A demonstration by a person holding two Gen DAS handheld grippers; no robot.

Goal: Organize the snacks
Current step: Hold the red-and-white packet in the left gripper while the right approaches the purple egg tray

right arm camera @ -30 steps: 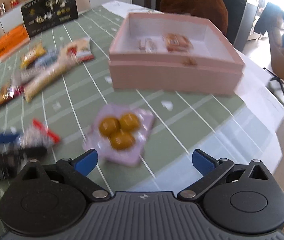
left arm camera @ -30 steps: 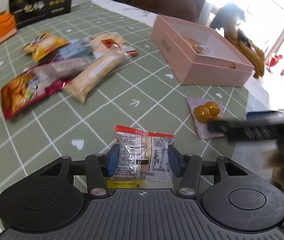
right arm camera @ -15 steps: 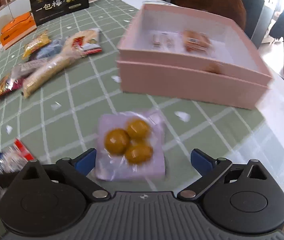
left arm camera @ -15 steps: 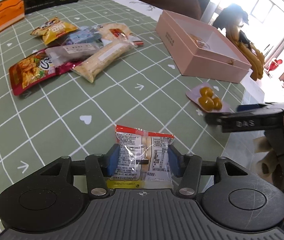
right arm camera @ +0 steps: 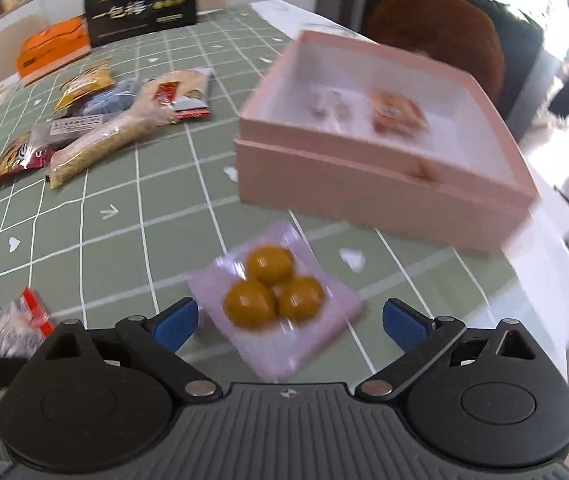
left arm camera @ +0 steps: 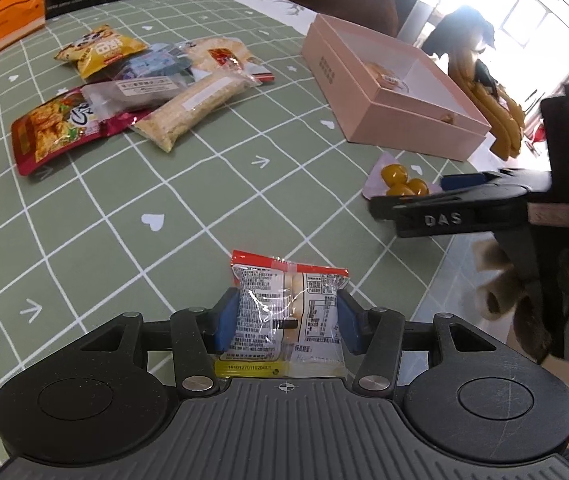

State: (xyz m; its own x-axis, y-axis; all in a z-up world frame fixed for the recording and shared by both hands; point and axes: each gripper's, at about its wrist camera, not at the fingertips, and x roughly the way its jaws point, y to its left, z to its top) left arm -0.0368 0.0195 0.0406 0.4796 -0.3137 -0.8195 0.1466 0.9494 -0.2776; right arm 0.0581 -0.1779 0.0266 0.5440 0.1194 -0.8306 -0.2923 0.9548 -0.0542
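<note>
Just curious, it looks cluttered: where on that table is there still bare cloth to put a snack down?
Bare cloth lies between the snack pile, the pink box and the purple pack of yellow balls. It is crowded around the pile itself, and near the purple pack, where the right tongs hover.

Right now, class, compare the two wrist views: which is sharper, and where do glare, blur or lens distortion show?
Left wrist view: sharp, print on the held snack packet legible; window glare whitens the upper right; tablecloth grid lines bow. Right wrist view: blurred, pink box edges and pack of three yellow balls smeared.
</note>
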